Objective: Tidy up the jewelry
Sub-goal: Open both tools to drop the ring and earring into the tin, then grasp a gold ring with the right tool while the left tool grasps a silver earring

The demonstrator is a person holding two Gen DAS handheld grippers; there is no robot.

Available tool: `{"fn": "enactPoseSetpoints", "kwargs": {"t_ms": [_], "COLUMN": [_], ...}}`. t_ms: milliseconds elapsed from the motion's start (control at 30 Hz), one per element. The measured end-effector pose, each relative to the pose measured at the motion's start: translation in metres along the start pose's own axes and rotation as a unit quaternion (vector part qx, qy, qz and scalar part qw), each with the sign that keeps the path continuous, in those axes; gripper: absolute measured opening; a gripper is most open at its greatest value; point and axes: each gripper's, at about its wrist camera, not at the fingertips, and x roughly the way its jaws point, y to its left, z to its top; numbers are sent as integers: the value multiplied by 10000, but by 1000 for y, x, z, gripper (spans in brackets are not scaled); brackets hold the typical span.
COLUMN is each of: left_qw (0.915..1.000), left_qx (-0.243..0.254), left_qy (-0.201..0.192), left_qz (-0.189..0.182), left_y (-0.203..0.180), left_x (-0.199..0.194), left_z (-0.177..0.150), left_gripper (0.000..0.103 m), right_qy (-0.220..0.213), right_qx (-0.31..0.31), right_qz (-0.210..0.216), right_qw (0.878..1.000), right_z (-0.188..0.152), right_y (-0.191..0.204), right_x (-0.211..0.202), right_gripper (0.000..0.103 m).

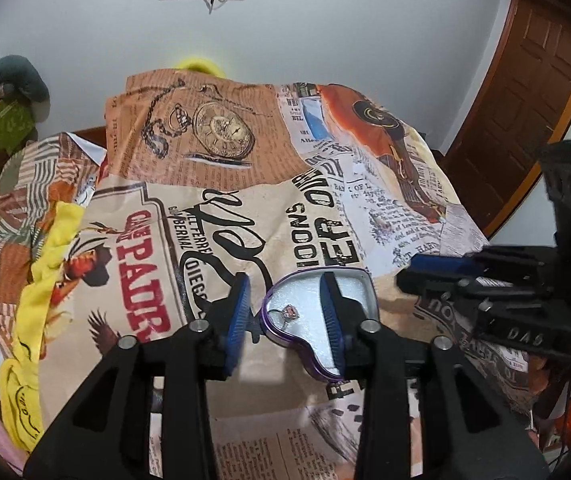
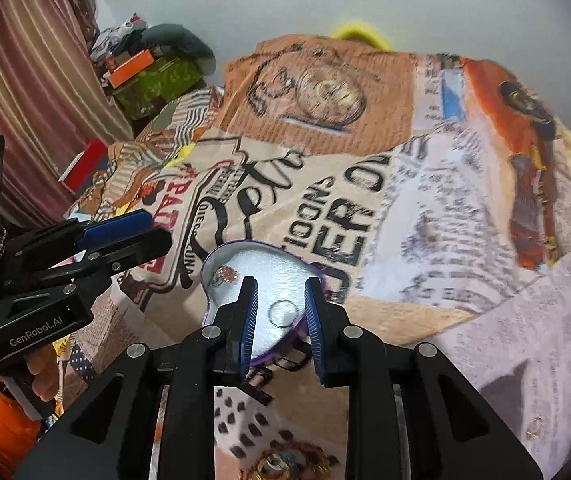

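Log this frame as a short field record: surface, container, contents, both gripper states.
surface: printed newspaper-collage cloth
container: heart-shaped purple-rimmed box, open, white lining
contents: pink-stone ring near one lobe; plain ring lying on the lining between the right fingers
left gripper: open, straddling the box rim, holding nothing
right gripper: open above the plain ring, not gripping it
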Motion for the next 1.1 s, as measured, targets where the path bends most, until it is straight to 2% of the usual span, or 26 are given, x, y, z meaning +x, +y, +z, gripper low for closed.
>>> {"fn": "enactPoseSetpoints", "kwargs": {"t_ms": [167,400,733,867,1100], "left_qw": [9999,9996,9968,9956,9939], "left_qx": [110,174,546,605,601], "left_qy": [13,127,380,460,661], "left_qz": [-29,-192,-444,-547,-646], "left_y": [-16,-41,-95,-112,-130], "left_x": [-8,-11,1,9,30], "left_z": [-1,-5,-13,-16,-25], "left_gripper": [38,38,38,38,38], "right_qy": [-279,-569,-585,-447,44], "right_qx": [-102,56,568,858,1135], "right_qz": [-329,-754,-1322,-1480,-1433], "right_qw": [9990,9955,9879,9842,9831], "right_z": [-9,-25,-62,-79,-110], "right_y": [-6,-33,-97,-124,-154], "right_x": [-35,-78,-118,-117,-81], "right_gripper": [31,32,32,32,32]}}
